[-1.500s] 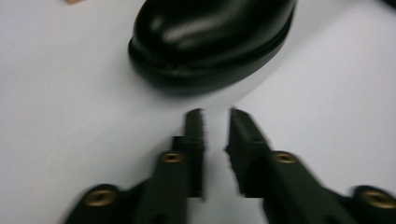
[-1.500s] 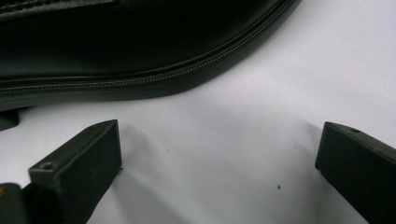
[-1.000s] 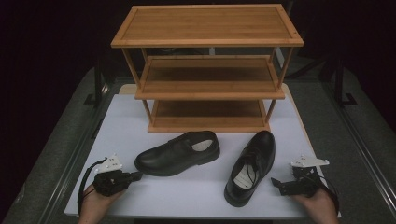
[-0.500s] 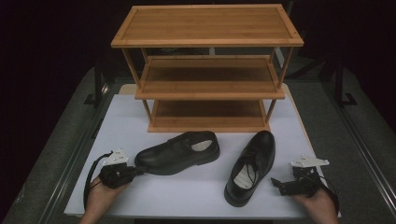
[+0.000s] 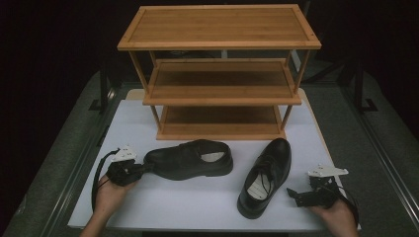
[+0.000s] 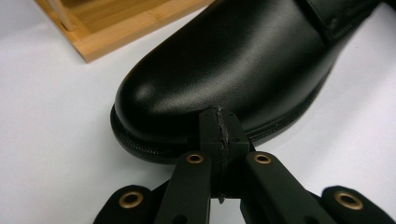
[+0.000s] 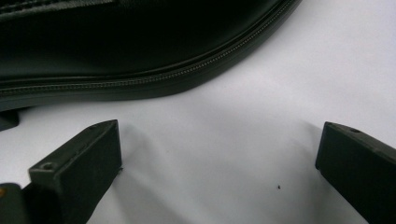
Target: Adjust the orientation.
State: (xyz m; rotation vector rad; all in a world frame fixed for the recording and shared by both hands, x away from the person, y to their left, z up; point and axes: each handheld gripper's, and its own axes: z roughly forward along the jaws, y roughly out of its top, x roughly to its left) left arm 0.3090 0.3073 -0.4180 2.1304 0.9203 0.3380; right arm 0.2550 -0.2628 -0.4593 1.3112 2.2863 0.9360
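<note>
A dark room surrounds a white tabletop [image 5: 197,207], and a three-tier wooden rack [image 5: 220,74] stands at its far side. Two black leather shoes lie in front of the rack. The left shoe [image 5: 190,159] lies on its sole with its long axis running across the tabletop, toe pointing to the person's left and heel toward the middle. The right shoe [image 5: 264,175] lies nearly lengthwise, toe toward the rack and heel toward the person, its opening facing up.

The left claw [image 5: 144,168] is pressed together with nothing between its jaws, and in the left gripper view its tip [image 6: 219,133] sits at the welt of the toe cap [image 6: 187,93], touching it or just short of it; I cannot tell which. So the shoe stretches away from that claw along its own length, toward the right. A closed tip at the toe suggests a nudge along or across that axis, probably to turn or slide the shoe toward the rack's bottom shelf [image 5: 220,121], whose corner shows just beyond the toe in the left gripper view.

The right claw [image 5: 292,193] rests low on the tabletop beside the right shoe's heel end, jaws spread wide, with only bare white surface between them and the shoe's sole edge [image 7: 154,79] near but apart
</note>
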